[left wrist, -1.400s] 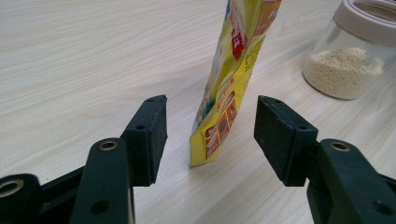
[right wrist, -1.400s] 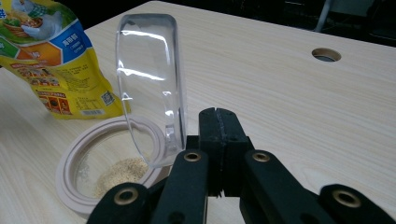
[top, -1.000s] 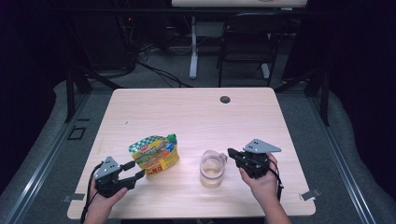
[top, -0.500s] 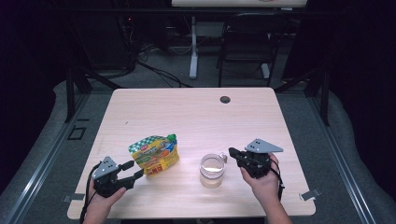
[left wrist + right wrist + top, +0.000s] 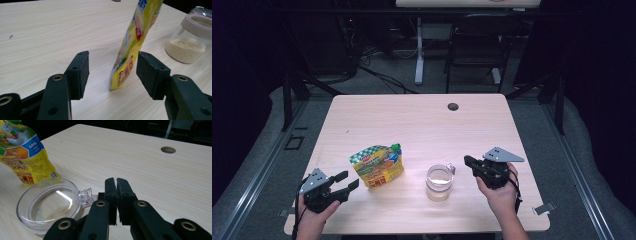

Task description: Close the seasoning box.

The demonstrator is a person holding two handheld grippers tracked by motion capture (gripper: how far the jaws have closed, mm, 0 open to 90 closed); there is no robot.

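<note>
Pouch [image 5: 378,165]: standing upright on the table [image 5: 412,120], yellow with a green cap, left of the jar and near the front edge; leaning a little in the left gripper view [image 5: 130,47].
Jar [image 5: 438,182]: sitting just right of the pouch, clear glass with a beige collar and a clear lid with a small latch [image 5: 86,193]; holding a low layer of pale powder [image 5: 186,50].
Left gripper [image 5: 343,183]: hovering low at the front left, jaws standing wide apart, pointing at the pouch; pouch edge lying beyond the pads [image 5: 82,72], not between them, nothing being touched.
Right gripper [image 5: 468,161]: resting just right of the jar, jaws nearly together with only a thin slit between the pads [image 5: 111,195], having just been parting slightly; gripping nothing, tips sitting beside the jar's latch without pressing it.
Table hole [image 5: 453,106]: lying far back, well apart from everything.
</note>
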